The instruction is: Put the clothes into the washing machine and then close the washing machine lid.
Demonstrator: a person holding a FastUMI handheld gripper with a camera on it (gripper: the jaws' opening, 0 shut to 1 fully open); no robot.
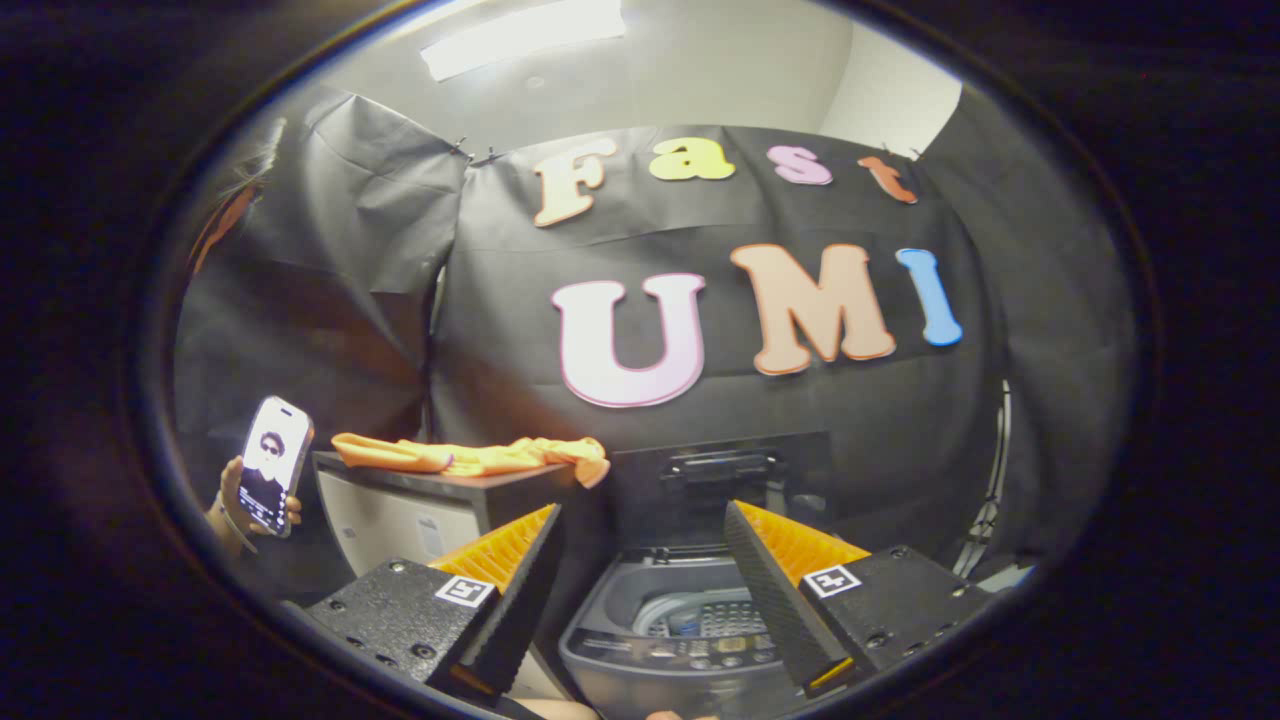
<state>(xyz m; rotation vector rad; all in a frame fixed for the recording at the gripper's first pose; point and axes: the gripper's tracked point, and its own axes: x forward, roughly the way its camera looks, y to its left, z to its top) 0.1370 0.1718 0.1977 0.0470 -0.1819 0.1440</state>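
Standing in the lower middle of the frame: a small grey washing machine (690, 625), lid (722, 480) raised upright behind the opening, drum and control panel showing below. Sitting to its left, in the lower left of the frame: a pale cabinet (400, 520) with a dark top. Lying across that dark top, stretched from left to right: orange clothes (475, 456), one end drooping over the cabinet's right corner, just beside the raised lid. Hanging behind everything, covering most of the middle and upper frame: the booth's black cloth wall (330, 300), creased and pinned at the top. Glowing in the upper middle of the frame, above the cloth: a ceiling light (525, 35) on a pale ceiling. Leaning at the lower right edge, blurred and possibly a stand or cable: some thin pale piece.

Holding up a phone (273, 465) at the lower left of the frame: a person's hand (235, 505) with a band on the wrist.

Pointing forward from the bottom of the frame: the gripper (640, 525), fingers spread wide apart, gripping nothing and touching nothing. Showing between the two fingers: the open machine. Lying beyond and above the left finger (520, 580), well clear of it: the clothes. Framing the machine's right side: the right finger (775, 590).
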